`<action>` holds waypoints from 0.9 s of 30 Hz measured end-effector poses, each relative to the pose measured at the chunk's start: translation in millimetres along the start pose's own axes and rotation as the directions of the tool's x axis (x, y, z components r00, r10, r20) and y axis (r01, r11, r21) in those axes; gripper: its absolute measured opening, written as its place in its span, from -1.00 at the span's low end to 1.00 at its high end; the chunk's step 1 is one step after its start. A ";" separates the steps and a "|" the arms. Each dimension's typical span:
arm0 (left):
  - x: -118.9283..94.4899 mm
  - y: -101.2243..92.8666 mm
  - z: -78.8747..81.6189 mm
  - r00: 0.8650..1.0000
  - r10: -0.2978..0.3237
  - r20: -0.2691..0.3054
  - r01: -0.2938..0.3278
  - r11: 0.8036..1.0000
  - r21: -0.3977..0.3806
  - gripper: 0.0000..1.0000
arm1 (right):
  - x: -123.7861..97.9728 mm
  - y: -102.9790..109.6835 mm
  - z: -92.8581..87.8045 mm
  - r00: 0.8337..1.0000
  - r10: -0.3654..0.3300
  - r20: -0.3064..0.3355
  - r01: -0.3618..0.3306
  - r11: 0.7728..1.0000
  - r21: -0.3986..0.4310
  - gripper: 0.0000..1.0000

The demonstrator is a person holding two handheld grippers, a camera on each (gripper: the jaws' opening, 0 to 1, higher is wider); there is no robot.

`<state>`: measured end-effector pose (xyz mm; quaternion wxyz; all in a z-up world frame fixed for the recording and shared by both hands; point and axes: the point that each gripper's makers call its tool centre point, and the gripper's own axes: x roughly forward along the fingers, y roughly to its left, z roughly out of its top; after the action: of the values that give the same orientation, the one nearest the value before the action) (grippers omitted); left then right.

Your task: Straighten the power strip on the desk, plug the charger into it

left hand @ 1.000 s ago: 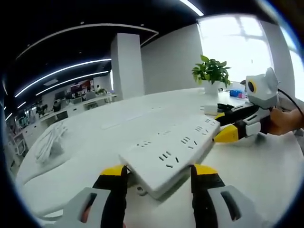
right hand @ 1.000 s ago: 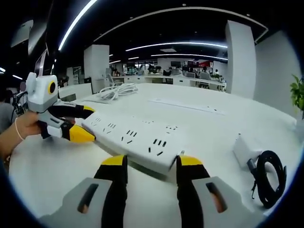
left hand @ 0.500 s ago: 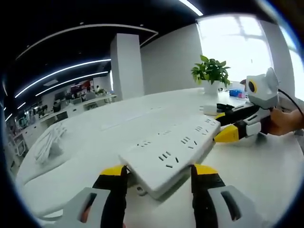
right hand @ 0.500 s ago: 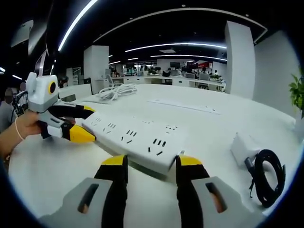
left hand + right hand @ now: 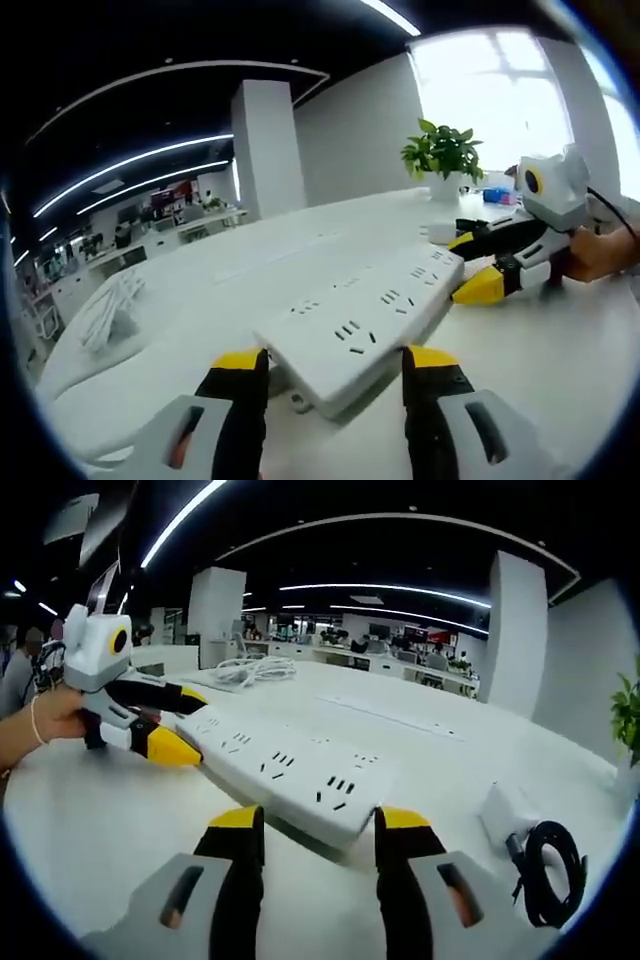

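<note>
A long white power strip (image 5: 370, 305) lies slanted across the white desk (image 5: 560, 350). Its near end sits between the yellow-tipped jaws of my left gripper (image 5: 335, 360), which is shut on it. At the far end my right gripper (image 5: 462, 268) clamps the strip from the right. In the right gripper view the same power strip (image 5: 280, 765) runs away from my right gripper (image 5: 318, 820) to my left gripper (image 5: 185, 725), held by a hand. The white charger (image 5: 503, 810) with its coiled black cable (image 5: 548, 875) rests on the desk to the right.
A potted plant (image 5: 443, 152) stands at the desk's far side, with the charger (image 5: 440, 232) in front of it. A bundle of white cable (image 5: 105, 310) lies at the left end of the desk. A long flat slot cover (image 5: 395, 712) runs along the desk's middle.
Both views have shifted a little with the hands. The strip stays clamped at both ends and looks slightly raised and tilted.
</note>
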<state>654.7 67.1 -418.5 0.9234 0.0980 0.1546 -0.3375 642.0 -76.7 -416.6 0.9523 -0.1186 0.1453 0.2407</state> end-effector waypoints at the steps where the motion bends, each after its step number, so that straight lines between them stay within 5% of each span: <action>1: -0.2 0.4 0.0 1.000 0.004 -0.002 -0.004 1.000 0.001 0.13 | 0.0 0.3 -0.3 1.000 0.001 -0.002 -0.001 1.000 0.003 -0.04; 9: -8.1 0.2 -0.4 1.000 0.009 0.002 -0.009 1.000 -0.019 0.23 | -4.6 0.5 -1.5 1.000 0.006 0.004 -0.006 1.000 0.012 0.01; 27: -49.1 -6.7 13.6 0.991 0.023 0.134 -0.003 0.989 -0.148 0.36 | -25.2 17.4 12.2 0.996 0.075 0.055 -0.075 0.997 0.002 0.31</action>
<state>617.7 87.3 -389.1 0.9386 0.0074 0.1154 -0.3250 614.8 -68.9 -399.6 0.9464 -0.1045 0.1242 0.2793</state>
